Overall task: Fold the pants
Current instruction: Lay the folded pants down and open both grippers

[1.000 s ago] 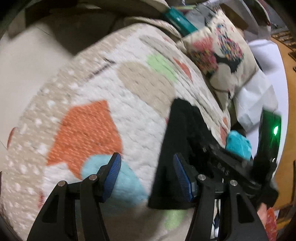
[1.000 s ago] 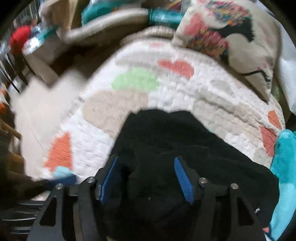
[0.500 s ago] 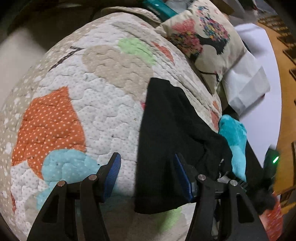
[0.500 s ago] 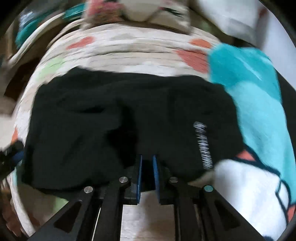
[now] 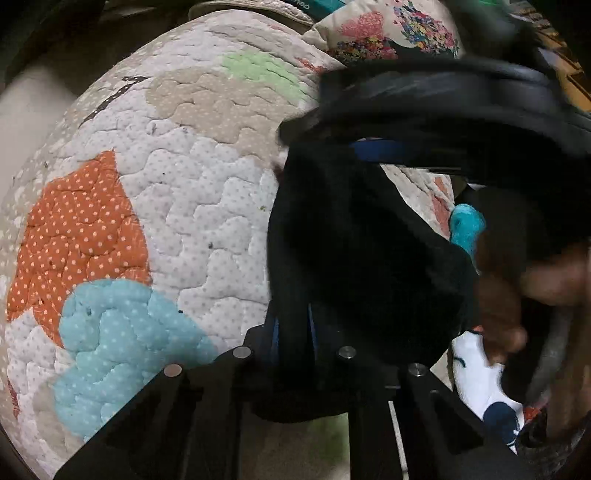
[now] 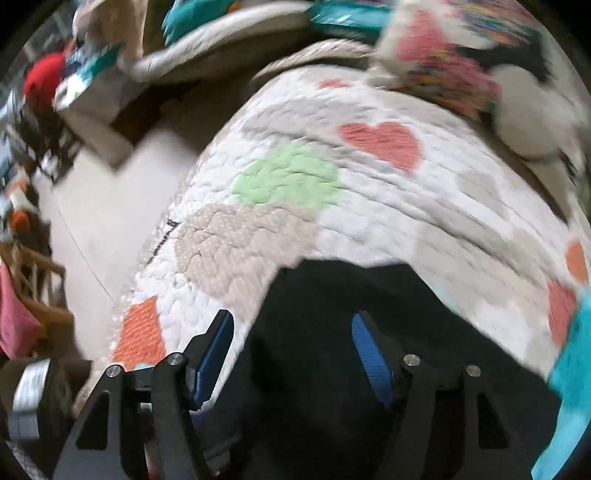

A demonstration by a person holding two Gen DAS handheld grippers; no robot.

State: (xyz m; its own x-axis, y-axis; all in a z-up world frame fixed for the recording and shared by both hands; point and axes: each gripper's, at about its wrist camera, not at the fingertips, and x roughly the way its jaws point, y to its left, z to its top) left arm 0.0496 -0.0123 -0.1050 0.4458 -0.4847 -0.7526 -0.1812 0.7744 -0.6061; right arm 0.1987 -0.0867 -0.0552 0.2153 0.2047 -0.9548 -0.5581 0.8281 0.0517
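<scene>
The black pants (image 5: 354, 251) lie on a patchwork quilt (image 5: 184, 192) and also show in the right wrist view (image 6: 332, 369). My left gripper (image 5: 293, 332) is shut on the near edge of the pants. My right gripper (image 6: 291, 350) is open above the pants, its blue pads wide apart. In the left wrist view the right gripper (image 5: 380, 149) reaches across the far end of the pants, blurred.
A floral pillow (image 5: 391, 33) lies at the quilt's far end, also in the right wrist view (image 6: 480, 74). A teal cloth (image 5: 467, 225) sits right of the pants. The quilt (image 6: 369, 192) drops to a pale floor (image 6: 103, 206) on the left, with clutter beyond.
My left gripper has closed on the near edge of the pants. My right gripper, shut on the pants half a second ago, has opened and swung over their far end.
</scene>
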